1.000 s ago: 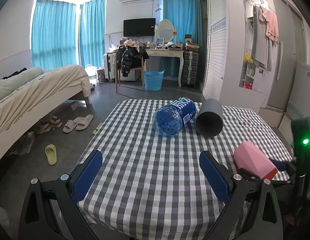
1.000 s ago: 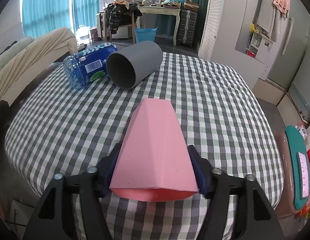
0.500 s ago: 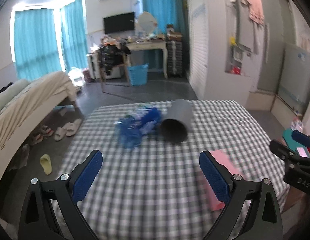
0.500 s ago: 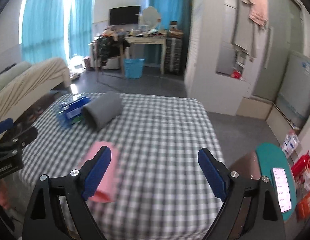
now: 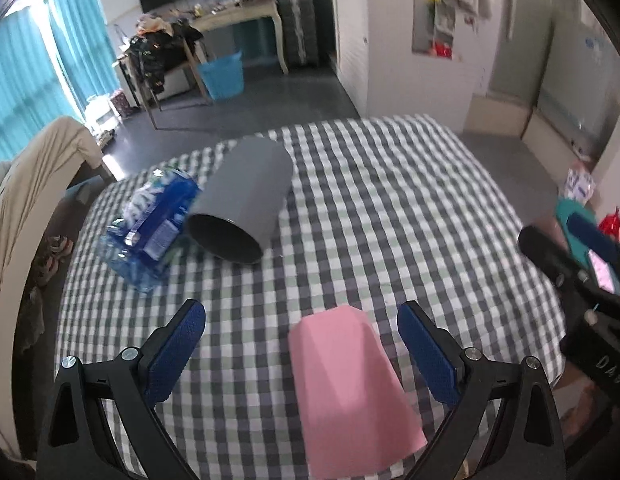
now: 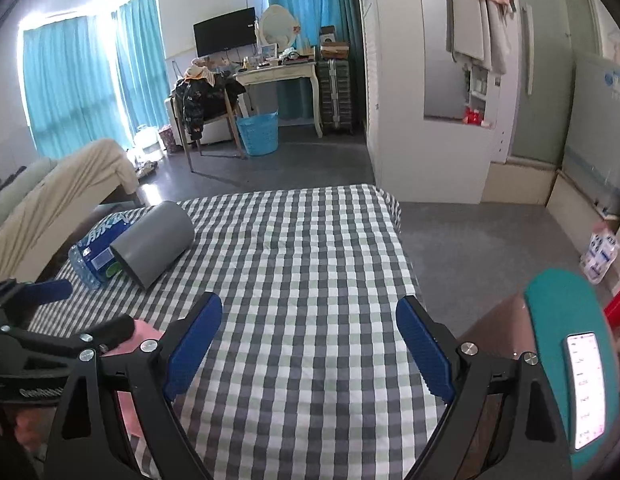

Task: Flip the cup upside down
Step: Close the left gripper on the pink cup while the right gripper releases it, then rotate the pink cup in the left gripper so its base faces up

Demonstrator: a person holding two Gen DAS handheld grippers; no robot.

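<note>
The pink cup (image 5: 352, 392) lies on its side on the checkered table (image 5: 390, 208), near the front edge, its narrow closed end pointing away. My left gripper (image 5: 302, 344) is open, its blue pads either side of the cup, not touching it. My right gripper (image 6: 308, 340) is open and empty over the table to the right; part of the pink cup (image 6: 144, 330) shows at its left behind the left gripper's finger (image 6: 46, 292). The right gripper also shows at the right edge of the left wrist view (image 5: 570, 248).
A grey cup (image 5: 240, 204) lies on its side at the far left of the table, beside a blue water bottle (image 5: 150, 224). A teal stand with a phone (image 6: 574, 364) is off the table's right side. A bed (image 6: 50, 192) is to the left.
My right gripper has let go of the pink cup, opened and pulled away to the right. My left gripper has swung over and now straddles the cup lying on the table.
</note>
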